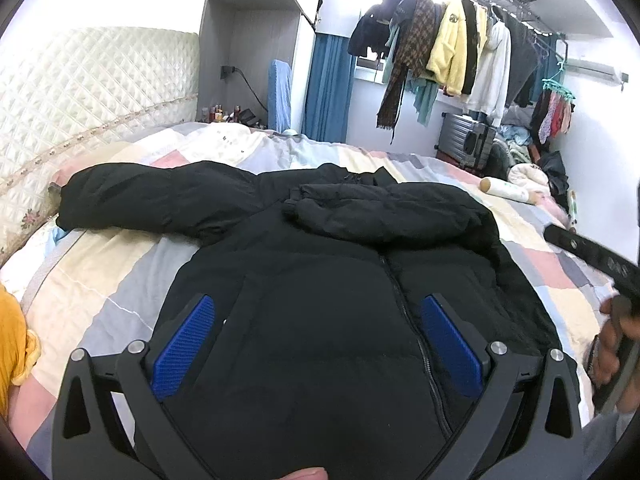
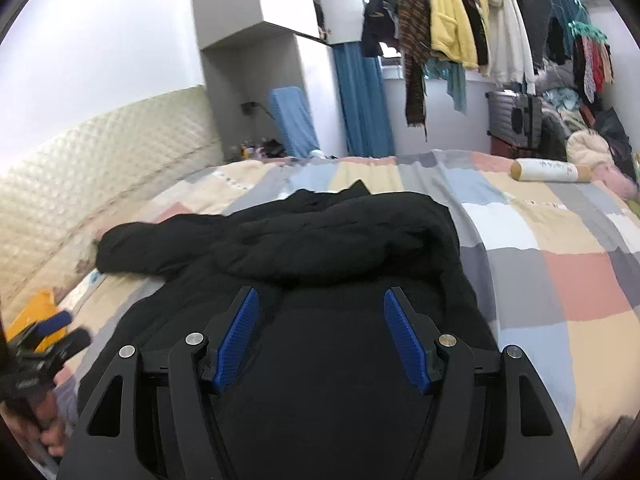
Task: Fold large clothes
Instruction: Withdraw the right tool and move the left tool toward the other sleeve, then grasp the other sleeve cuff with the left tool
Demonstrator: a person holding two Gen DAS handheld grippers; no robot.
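A large black puffer jacket point(image 1: 320, 280) lies front up on the checked bedspread point(image 1: 120, 272), zip down the middle. One sleeve is folded across the chest point(image 1: 380, 212); the other sleeve point(image 1: 152, 200) stretches out left toward the headboard. My left gripper point(image 1: 318, 312) is open and empty, held over the jacket's lower body. My right gripper point(image 2: 320, 304) is open and empty above the same jacket point(image 2: 320, 248), just below the folded sleeve. The right gripper also shows at the right edge of the left wrist view point(image 1: 612, 276).
A quilted cream headboard point(image 1: 80, 92) stands at the left. A white roll point(image 2: 552, 170) lies on the far right of the bed. A rail of hanging clothes point(image 1: 452, 48), a suitcase point(image 1: 464, 140) and piled items stand behind. An orange cloth point(image 1: 12, 340) is at the left edge.
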